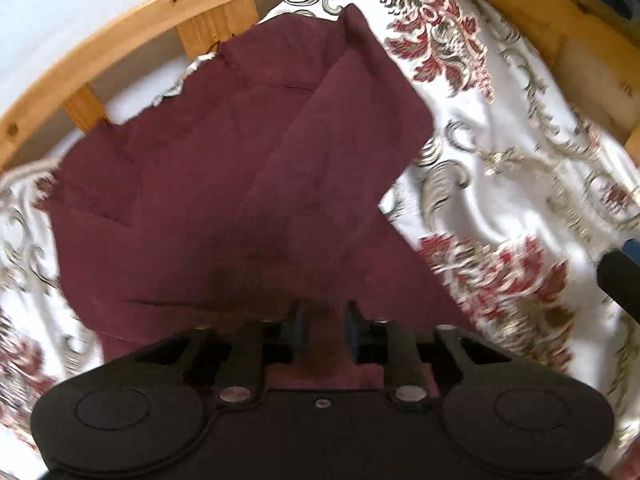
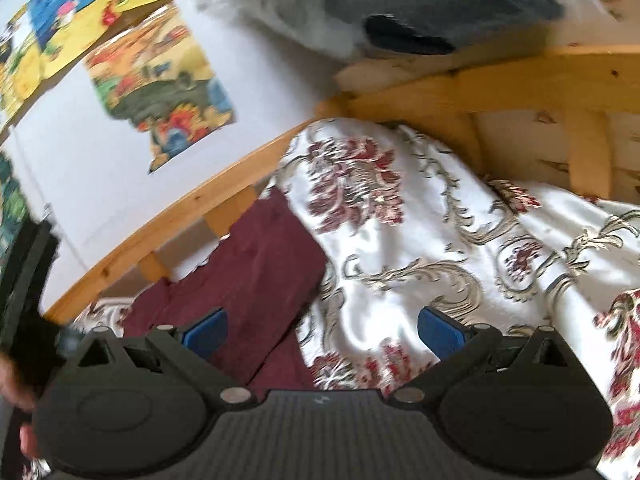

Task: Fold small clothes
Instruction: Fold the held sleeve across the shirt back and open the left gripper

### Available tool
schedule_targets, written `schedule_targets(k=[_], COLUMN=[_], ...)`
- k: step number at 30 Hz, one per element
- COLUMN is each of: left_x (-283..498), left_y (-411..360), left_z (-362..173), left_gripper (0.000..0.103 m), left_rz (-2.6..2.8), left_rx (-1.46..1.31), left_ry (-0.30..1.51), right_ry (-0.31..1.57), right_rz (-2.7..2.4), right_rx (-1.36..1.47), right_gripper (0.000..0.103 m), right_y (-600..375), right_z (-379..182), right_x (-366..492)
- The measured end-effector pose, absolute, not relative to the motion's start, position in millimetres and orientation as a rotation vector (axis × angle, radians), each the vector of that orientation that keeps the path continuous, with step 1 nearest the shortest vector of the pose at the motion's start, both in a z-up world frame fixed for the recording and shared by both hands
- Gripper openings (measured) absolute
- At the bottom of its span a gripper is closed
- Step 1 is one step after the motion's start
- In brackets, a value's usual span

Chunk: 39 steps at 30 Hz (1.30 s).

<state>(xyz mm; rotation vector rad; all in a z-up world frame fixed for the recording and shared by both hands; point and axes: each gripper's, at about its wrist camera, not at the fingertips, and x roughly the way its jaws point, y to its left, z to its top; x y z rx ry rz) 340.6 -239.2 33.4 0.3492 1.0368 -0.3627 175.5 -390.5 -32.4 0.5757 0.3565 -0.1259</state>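
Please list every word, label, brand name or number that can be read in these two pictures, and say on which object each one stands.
None can be read.
Colourful posters on the white wall: pictures only show, and any lettering is too blurred to tell.
Maroon garment: no label or print shows.
Floral bedspread: pattern only.

Garment [image 1: 224, 184] spread on the bedspread [image 1: 500, 184], far edge against the wooden bed rail [image 1: 120, 36]. Wall [image 2: 100, 184] beyond the rail, posters [image 2: 160, 88] on it. Headboard [image 2: 540, 80] at far right.
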Motion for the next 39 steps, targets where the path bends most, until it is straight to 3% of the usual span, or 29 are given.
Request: schedule_targets(k=[2,5,9,11,16,19,23,39], left_x=[338,329,308,295,252,228,211,215], left_y=[-237,-220,-176,-152,-89,-61,-39,-5], left_z=[41,76,154,194,292,326,333,254], left_gripper=[0.049,0.061,0.074,0.088,0.101,0.102,0.102,0.102], left_rz=[-0.356,-0.314,-0.185,-0.114,0.055,0.116,0.155,0.068], left_rx=[0.323,0.305,0.288,0.281,0.274,0.290,0.318,0.324], left_ry=[1.023,0.954,0.841,0.784,0.669,0.610,0.620,0.651], right_ry=[0.362,0.355,0.340,0.337,0.352,0.353,0.391,0.420], right_rz=[-0.142,-0.158,-0.128,-0.103,-0.021,0.031,0.071,0.138], right_rx=[0.580,0.598,0.586,0.558,0.443,0.358,0.246,-0.101], right_gripper=[0.103,0.103,0.103,0.103,0.103,0.103,0.103,0.103], right_y=[-398,-402,-393,-384,-358,-341,-318,-238], right_z=[-36,-41,-46,-46,-43,-40,-43,-49], right_x=[180,185,192,193,197,196,197,243])
